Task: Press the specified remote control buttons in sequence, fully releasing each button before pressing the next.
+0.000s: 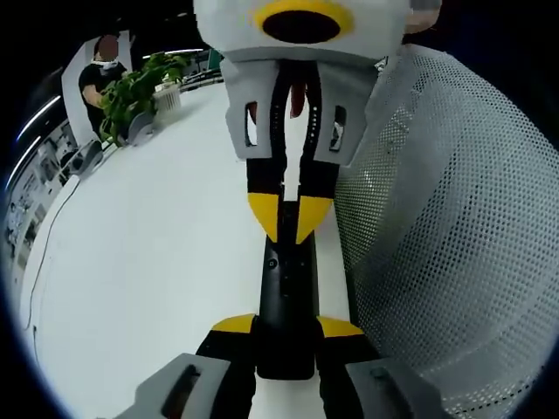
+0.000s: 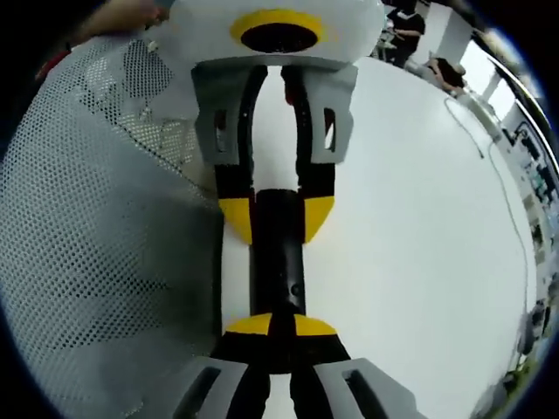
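The left tongs (image 1: pixel 286 336) squeeze one end of the long black remote (image 1: pixel 286 301) just above the white desk (image 1: pixel 148 262), the right tongs (image 2: pixel 281 326) pinch down on its other end with tips nearly together, and a white mesh basket (image 1: pixel 445 227) stands beside it.

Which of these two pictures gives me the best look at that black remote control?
The left gripper view. There the remote control shows a long stretch of its top face, with small buttons faintly visible, held between the near tongs. In the right gripper view, the remote control looks shorter and darker, its near end covered by the closed tongs.
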Tool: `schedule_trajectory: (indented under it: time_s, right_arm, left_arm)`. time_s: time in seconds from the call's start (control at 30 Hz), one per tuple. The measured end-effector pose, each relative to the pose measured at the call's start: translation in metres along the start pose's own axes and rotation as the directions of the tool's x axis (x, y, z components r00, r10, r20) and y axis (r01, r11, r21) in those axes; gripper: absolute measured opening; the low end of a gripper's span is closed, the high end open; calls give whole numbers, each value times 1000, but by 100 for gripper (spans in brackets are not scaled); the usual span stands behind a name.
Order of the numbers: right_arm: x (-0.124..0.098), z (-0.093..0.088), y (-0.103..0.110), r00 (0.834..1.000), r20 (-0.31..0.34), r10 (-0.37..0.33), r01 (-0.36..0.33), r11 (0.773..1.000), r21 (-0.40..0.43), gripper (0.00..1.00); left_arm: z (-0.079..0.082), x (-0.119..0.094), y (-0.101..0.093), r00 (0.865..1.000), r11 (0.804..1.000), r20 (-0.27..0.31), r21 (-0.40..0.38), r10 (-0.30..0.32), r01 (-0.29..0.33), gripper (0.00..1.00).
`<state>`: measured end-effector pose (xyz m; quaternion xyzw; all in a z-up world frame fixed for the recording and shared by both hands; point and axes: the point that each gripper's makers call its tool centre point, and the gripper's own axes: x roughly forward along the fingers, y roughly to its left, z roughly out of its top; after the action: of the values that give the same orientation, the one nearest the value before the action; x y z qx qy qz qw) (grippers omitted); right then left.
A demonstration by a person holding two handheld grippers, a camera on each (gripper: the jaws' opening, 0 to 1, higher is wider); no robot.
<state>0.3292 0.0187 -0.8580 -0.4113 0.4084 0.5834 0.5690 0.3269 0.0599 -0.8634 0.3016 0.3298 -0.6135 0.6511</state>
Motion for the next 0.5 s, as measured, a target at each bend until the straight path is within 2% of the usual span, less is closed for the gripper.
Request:
schedule_trajectory:
  time_s: [0.07, 0.2, 0.37, 0.5]
  right_arm:
    - [-1, -1, 3, 999, 16, -28, 29, 999, -32, 3]
    - [-3, -1, 3, 996, 54, -73, 75, 996, -38, 3]
    - [-2, 3, 4, 993, 83, -79, 83, 996, -40, 1]
    - [-2, 4, 1, 995, 75, -71, 73, 997, -29, 1]
  left_arm:
    - [0, 0, 0, 1000, 1000, 1, 0, 0, 0, 26]
    - [0, 0, 0, 1000, 1000, 0, 0, -1, 1, 26]
    - [0, 0, 0, 1000, 1000, 0, 0, -1, 1, 26]
    - [0, 0, 0, 1000, 1000, 0, 1, -1, 1, 26]
